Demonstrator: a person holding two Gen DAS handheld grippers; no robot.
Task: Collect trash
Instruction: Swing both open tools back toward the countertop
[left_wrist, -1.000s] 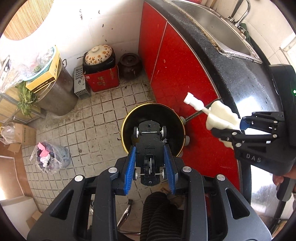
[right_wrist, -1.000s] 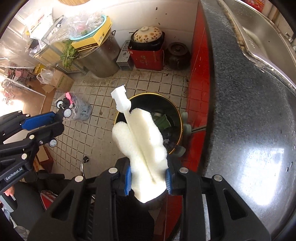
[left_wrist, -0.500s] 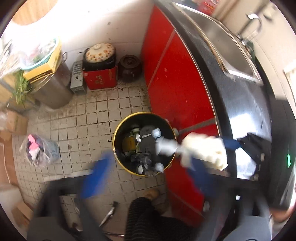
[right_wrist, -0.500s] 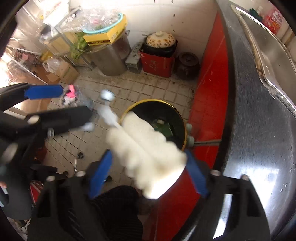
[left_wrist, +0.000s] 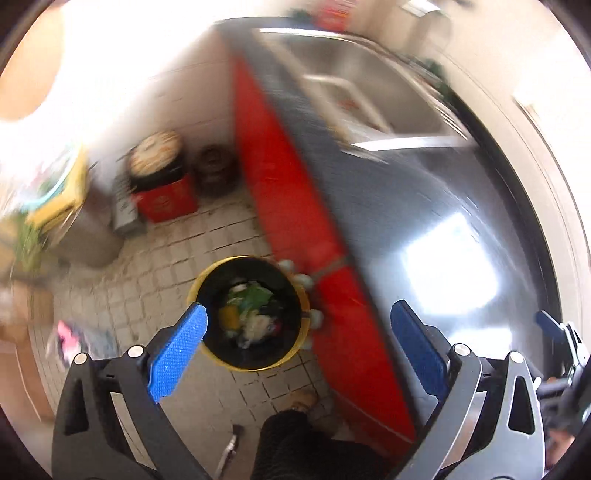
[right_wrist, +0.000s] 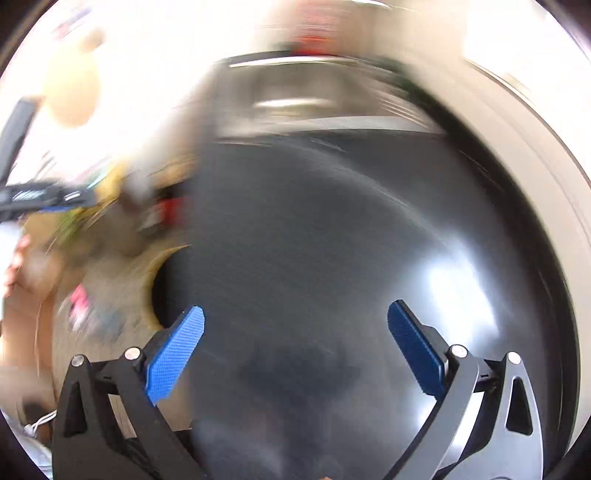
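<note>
In the left wrist view a round black bin with a yellow rim (left_wrist: 207, 284) stands on the tiled floor against the red cabinet. It holds mixed trash (left_wrist: 251, 314): a green leaf, something yellow and white bits, all blurred. My left gripper (left_wrist: 297, 314) hangs above the bin's right side, open and empty. My right gripper (right_wrist: 295, 314) is over the dark countertop (right_wrist: 314, 240); its jaws are opening and nothing is between them. One of its blue fingertips (left_wrist: 552, 326) shows at the left view's right edge. Only an arc of the bin's rim (right_wrist: 153, 273) shows in the right view.
Red cabinet fronts (left_wrist: 295, 206) run under the countertop, with a steel sink (left_wrist: 369, 96) further along. A red box with a patterned-lid pot (left_wrist: 162, 181), a dark jar (left_wrist: 216, 170) and a steel pot stand by the wall. A person's leg (left_wrist: 291, 439) is below.
Both grippers went from shut to open. The black toy car left the left gripper and the white sponge brush left the right one. Both hands swung up and toward the countertop.
</note>
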